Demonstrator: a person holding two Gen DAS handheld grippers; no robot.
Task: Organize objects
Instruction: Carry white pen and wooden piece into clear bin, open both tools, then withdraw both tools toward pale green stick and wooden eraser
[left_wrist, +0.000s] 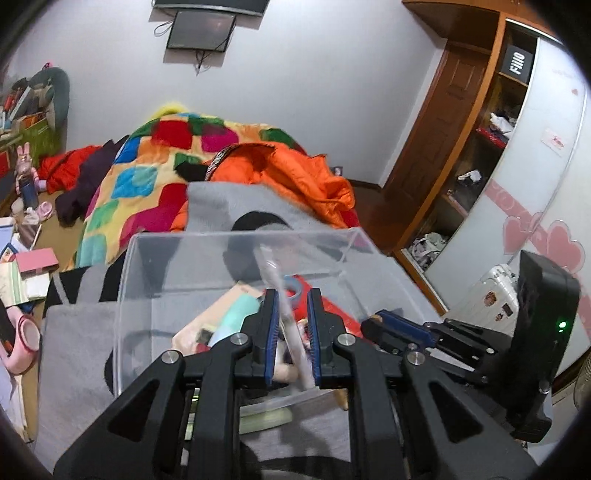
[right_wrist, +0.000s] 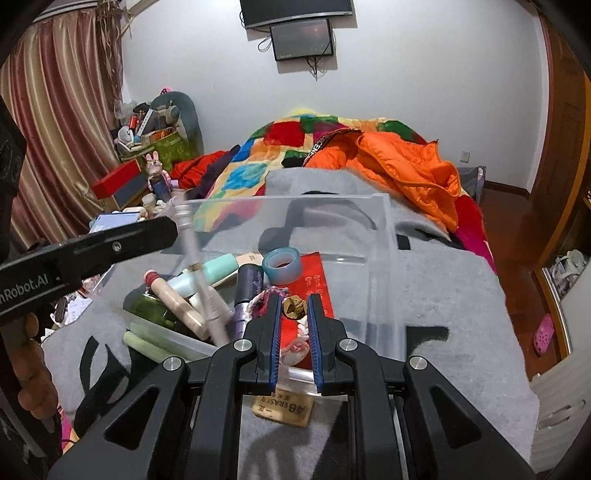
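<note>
Pen (left_wrist: 291, 332) sits pinched between the pads of your left claw (left_wrist: 291, 332), low centre of the left view, its tip slanting up over the clear plastic box (left_wrist: 236, 258). In the right view the same pen (right_wrist: 201, 277) crosses the box's left half, touching the tubes. Your right claw (right_wrist: 293, 332), pressed nearly together, appears to grip a small brown lump (right_wrist: 294, 305) at the lower middle, above the red card (right_wrist: 314, 273).

To finish well, you should probably lower each item inside the walls before letting go, and lay the pen flat alongside the mint tube (right_wrist: 207, 275) and tape roll (right_wrist: 281, 265) so it cannot tip out.

What the brown lump is stays unclear. The pen's lower end hides behind the claw body, and an eraser (right_wrist: 282, 408) on the grey blanket (right_wrist: 461, 295) is half covered.
</note>
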